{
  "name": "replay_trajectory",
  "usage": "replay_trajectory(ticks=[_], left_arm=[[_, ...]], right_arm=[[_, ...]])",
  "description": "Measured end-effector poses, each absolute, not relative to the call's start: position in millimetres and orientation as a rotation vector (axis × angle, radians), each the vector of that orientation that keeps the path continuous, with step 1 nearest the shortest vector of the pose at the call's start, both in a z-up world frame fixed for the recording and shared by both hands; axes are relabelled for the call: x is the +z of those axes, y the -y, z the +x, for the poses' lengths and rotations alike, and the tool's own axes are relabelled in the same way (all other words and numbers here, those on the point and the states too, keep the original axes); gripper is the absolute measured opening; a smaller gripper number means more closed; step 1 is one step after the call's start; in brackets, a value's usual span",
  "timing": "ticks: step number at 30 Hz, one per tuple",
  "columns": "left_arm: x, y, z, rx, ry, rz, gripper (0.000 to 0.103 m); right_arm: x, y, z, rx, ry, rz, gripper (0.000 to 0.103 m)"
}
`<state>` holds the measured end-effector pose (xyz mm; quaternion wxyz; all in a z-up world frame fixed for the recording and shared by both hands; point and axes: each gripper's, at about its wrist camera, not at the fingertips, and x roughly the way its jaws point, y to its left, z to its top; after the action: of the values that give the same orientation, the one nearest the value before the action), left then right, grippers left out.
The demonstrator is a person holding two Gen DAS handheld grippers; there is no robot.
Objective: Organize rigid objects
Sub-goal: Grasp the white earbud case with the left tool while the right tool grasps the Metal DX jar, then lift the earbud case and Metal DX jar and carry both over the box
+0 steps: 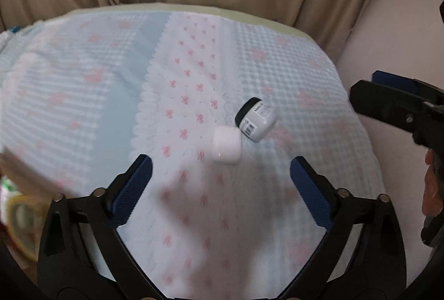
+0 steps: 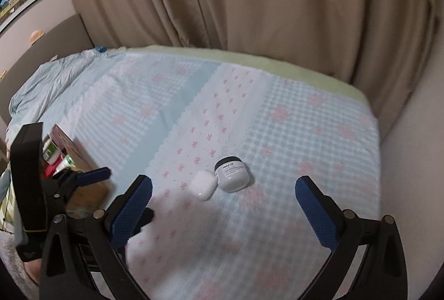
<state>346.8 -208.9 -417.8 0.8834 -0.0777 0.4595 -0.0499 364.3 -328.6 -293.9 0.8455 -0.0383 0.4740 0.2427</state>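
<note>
Lying ahead of both open tongs [image 1: 221,172]: jar [image 1: 255,119].

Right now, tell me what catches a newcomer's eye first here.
Two small items lie together mid-bed on the checked bedspread: a white earbud case and, right of it, a tipped white jar with a black lid. Both grippers, left gripper and right gripper, hover open above them.

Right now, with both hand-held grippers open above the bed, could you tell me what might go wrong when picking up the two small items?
1. The white jar lies on its side, so it may roll on the soft bedspread if nudged.
2. The white earbud case sits right against the jar; closing the right hand-held gripper on one could knock the other.
3. The left hand-held gripper aims at the same spot, so the two could collide.
</note>
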Motion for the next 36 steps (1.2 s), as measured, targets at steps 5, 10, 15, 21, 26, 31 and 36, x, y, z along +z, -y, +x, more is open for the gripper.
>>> replay_trajectory(ticks=[5, 10, 15, 21, 26, 31, 36], left_arm=[[-474.9, 223.4, 379.7, -0.096, -0.956, -0.133, 0.082], [-508.9, 230.5, 394.0, -0.094, -0.940, -0.107, 0.074], [-519.8, 238.2, 397.6, -0.090, -0.922, -0.050, 0.069], [-520.8, 249.7, 403.7, -0.084, -0.914, 0.014, 0.044], [-518.2, 246.4, 405.7, -0.113, -0.927, 0.000, 0.041], [-516.1, 240.6, 403.4, -0.117, -0.927, -0.002, 0.041], [-508.1, 228.1, 397.7, -0.107, -0.918, -0.033, 0.041]], right_arm=[[-363.1, 318.0, 398.3, 0.592, -1.046, -0.108, 0.092], [-425.2, 312.9, 420.0, 0.633, -1.096, -0.066, 0.084], [-455.1, 307.0, 426.7, 0.672, -1.123, -0.015, 0.077], [-468.1, 305.1, 432.3, 0.704, -1.128, -0.001, 0.056], [-468.6, 304.6, 434.0, 0.711, -1.132, 0.009, 0.054], [-467.3, 305.8, 434.0, 0.692, -1.131, 0.035, 0.054], [-462.1, 309.2, 432.7, 0.658, -1.126, 0.059, 0.054]])
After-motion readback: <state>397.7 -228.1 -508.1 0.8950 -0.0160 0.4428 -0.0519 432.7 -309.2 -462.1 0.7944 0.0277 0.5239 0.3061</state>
